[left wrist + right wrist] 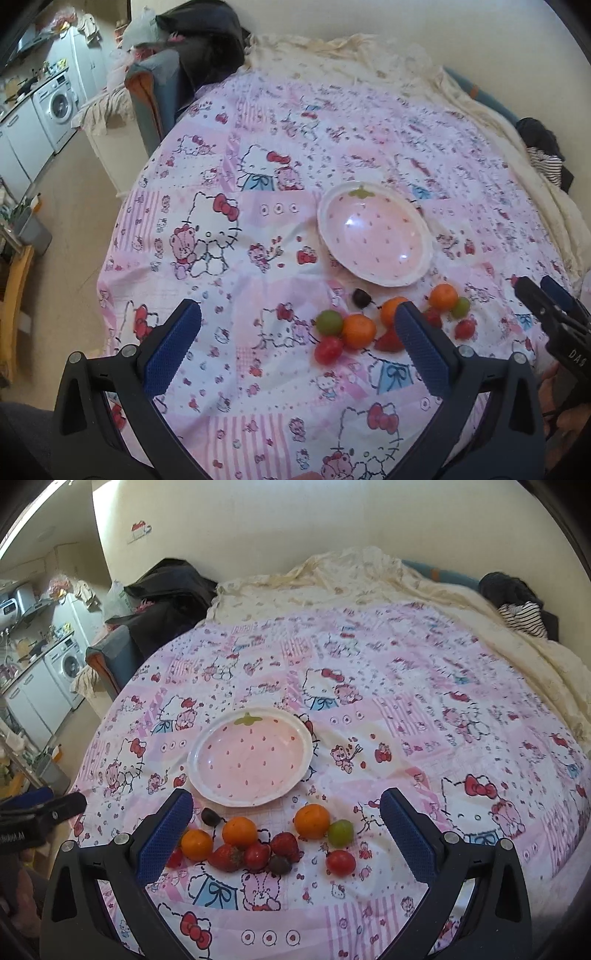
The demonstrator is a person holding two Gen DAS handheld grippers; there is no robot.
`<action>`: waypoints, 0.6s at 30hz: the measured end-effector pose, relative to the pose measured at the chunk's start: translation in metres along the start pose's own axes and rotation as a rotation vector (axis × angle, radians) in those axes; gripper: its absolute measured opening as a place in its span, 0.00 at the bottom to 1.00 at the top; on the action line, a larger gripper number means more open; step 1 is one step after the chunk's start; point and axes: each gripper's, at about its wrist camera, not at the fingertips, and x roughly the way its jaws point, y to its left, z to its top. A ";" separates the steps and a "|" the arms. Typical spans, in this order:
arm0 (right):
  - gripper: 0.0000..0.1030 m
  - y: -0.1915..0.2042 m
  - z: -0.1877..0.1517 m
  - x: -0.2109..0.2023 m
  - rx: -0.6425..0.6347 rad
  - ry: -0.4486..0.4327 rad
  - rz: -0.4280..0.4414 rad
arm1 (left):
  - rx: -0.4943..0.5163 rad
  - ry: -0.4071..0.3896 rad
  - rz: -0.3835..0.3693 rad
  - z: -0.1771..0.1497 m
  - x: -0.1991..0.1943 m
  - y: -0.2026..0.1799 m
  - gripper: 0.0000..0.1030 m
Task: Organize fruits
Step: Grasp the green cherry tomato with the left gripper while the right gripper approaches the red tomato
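An empty pink strawberry-pattern plate (225, 794) (334, 254) lies on the cartoon-print bedspread. Just in front of it sits a cluster of fruit: three oranges (239, 831), strawberries (226, 857), cherry tomatoes (340, 862), a green grape (340, 832) and dark grapes (210, 816). My right gripper (286, 818) hangs open above the cluster, nothing between its fingers. My left gripper (297, 325) is open too, left of the fruit; its right finger (421, 343) covers part of an orange (391, 310) and a strawberry (388, 341). A green grape (330, 322) and an orange (359, 331) lie between its fingers.
The pink bedspread (406, 709) covers a bed with a cream blanket (351, 579) bunched at the far side. Dark clothes (517, 602) lie at the far right. A washing machine (55, 105) and kitchen counter stand beyond the bed's left edge, with bare floor (74, 206) between.
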 end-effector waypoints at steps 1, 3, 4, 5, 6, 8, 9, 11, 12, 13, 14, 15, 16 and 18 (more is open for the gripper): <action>1.00 -0.004 0.004 0.007 0.014 0.026 0.012 | 0.000 0.010 0.010 0.003 0.004 0.001 1.00; 1.00 -0.012 0.012 0.022 0.040 0.094 0.032 | -0.006 0.059 0.030 0.010 0.017 0.004 1.00; 1.00 -0.016 0.015 0.030 0.051 0.129 0.039 | -0.018 0.086 0.033 0.013 0.025 0.006 1.00; 1.00 -0.020 0.016 0.038 0.058 0.165 0.045 | -0.025 0.116 0.030 0.015 0.033 0.007 1.00; 1.00 -0.024 0.018 0.047 0.063 0.207 0.044 | -0.032 0.138 0.025 0.017 0.040 0.009 0.97; 1.00 -0.032 0.018 0.063 0.080 0.281 0.043 | -0.048 0.178 0.008 0.019 0.055 0.011 0.88; 1.00 -0.036 0.018 0.068 0.098 0.306 0.051 | -0.063 0.211 0.007 0.018 0.064 0.012 0.83; 1.00 -0.045 0.016 0.075 0.146 0.343 0.082 | -0.096 0.266 -0.014 0.017 0.081 0.014 0.81; 1.00 -0.050 0.014 0.077 0.162 0.353 0.094 | -0.108 0.292 -0.021 0.015 0.090 0.013 0.79; 1.00 -0.053 0.012 0.078 0.169 0.356 0.094 | -0.111 0.314 -0.028 0.014 0.098 0.011 0.73; 1.00 -0.056 0.010 0.080 0.172 0.360 0.088 | -0.109 0.337 -0.035 0.011 0.108 0.008 0.70; 1.00 -0.060 0.006 0.082 0.183 0.369 0.080 | -0.108 0.364 -0.040 0.009 0.116 0.005 0.63; 1.00 -0.063 0.005 0.084 0.193 0.378 0.076 | -0.111 0.389 -0.042 0.006 0.124 0.003 0.56; 1.00 -0.067 0.001 0.089 0.225 0.397 0.076 | -0.132 0.430 -0.055 0.002 0.138 -0.001 0.49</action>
